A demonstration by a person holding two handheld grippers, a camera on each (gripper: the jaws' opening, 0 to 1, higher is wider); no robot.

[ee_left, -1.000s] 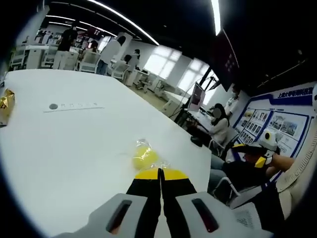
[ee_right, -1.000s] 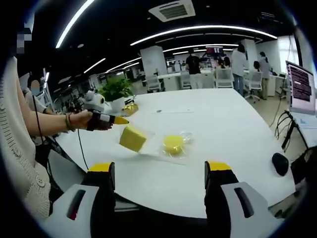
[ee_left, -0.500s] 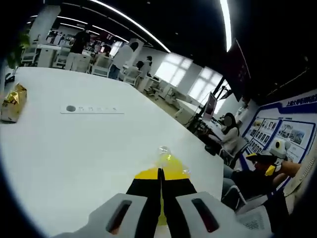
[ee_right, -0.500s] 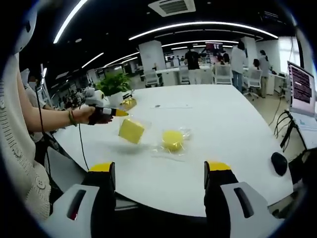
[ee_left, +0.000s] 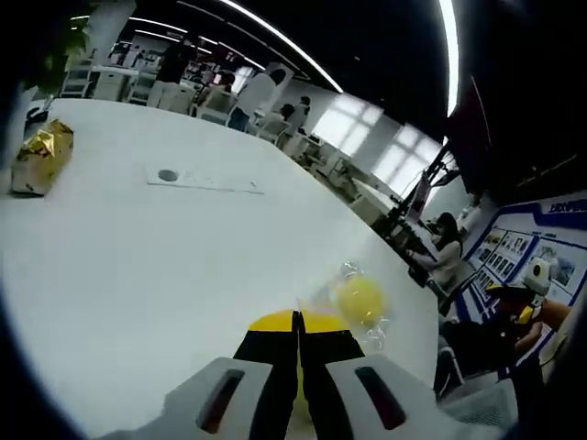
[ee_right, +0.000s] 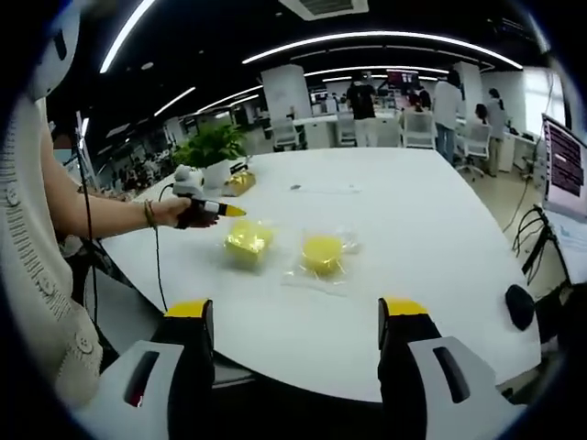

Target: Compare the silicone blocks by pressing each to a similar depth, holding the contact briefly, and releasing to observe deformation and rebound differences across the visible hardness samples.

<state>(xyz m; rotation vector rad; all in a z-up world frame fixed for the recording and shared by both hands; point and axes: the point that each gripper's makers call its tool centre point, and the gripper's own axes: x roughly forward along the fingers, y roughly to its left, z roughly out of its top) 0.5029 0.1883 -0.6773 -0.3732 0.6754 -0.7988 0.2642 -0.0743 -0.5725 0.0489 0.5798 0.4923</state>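
Note:
A square yellow silicone block point(ee_right: 246, 240) in a clear bag lies on the white table point(ee_right: 413, 211). Just right of it is a round yellow block point(ee_right: 323, 252) in its own bag, which also appears in the left gripper view as the round block point(ee_left: 359, 298). My left gripper point(ee_right: 235, 212), held in a hand, sits at the upper edge of the square block's bag. Its jaws point(ee_left: 296, 321) are pressed together, with the square block hidden beneath them. My right gripper point(ee_right: 295, 309) stands wide open at the table's near edge, well short of both blocks.
A gold packet point(ee_left: 41, 158) and a potted plant point(ee_right: 213, 147) stand at the table's far side, near a socket strip point(ee_left: 206, 179). A black mouse point(ee_right: 519, 305) and a laptop point(ee_right: 564, 170) are at the right. People sit and stand around the room.
The square block hung tilted in the air from my left gripper; now it rests flat on the table beside the round one. My right gripper has stayed open and still.

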